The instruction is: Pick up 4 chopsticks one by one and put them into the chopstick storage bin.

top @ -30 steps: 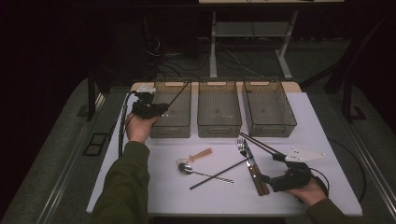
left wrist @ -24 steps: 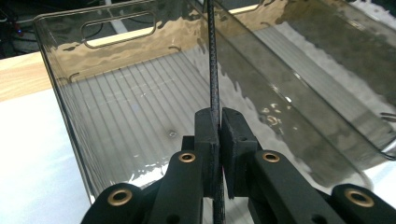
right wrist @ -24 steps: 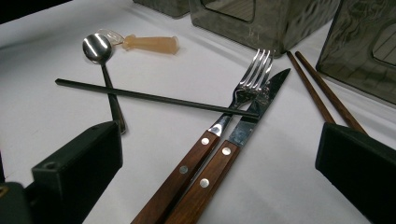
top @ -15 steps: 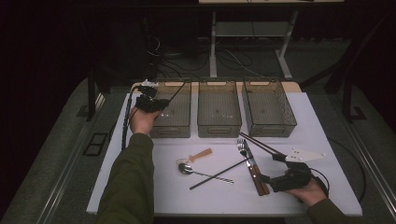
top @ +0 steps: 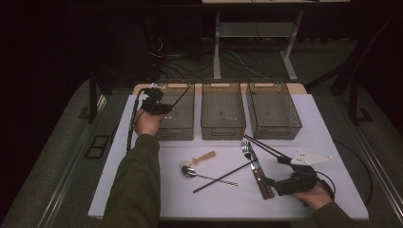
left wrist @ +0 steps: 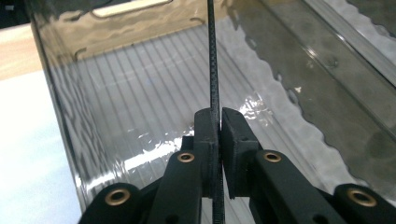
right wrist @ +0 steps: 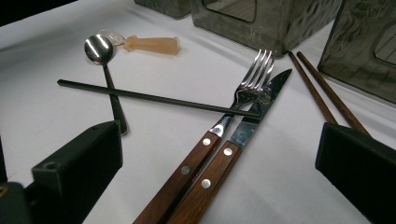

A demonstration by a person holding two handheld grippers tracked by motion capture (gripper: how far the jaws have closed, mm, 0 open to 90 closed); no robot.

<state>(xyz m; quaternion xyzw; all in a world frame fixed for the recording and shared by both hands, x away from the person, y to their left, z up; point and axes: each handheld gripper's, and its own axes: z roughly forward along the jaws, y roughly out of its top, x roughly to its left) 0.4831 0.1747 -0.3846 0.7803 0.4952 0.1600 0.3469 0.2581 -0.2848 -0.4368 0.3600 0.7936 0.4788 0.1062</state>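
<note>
A black chopstick point(left wrist: 213, 70) is pinched between the left gripper's point(left wrist: 219, 122) loosening fingers, over the left bin point(top: 183, 124). The right gripper point(right wrist: 219, 154) is spread wide above the fork point(right wrist: 233, 116) and knife point(right wrist: 247, 126) on the desk point(top: 332, 142). A second black stick point(right wrist: 154, 97) is laid across a spoon point(right wrist: 103, 60) and that fork.

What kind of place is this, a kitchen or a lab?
Likely a lab or recording workspace: a white covered table, three clear sorting bins, loose cutlery like a fork, and cables on the dark floor behind.
</note>
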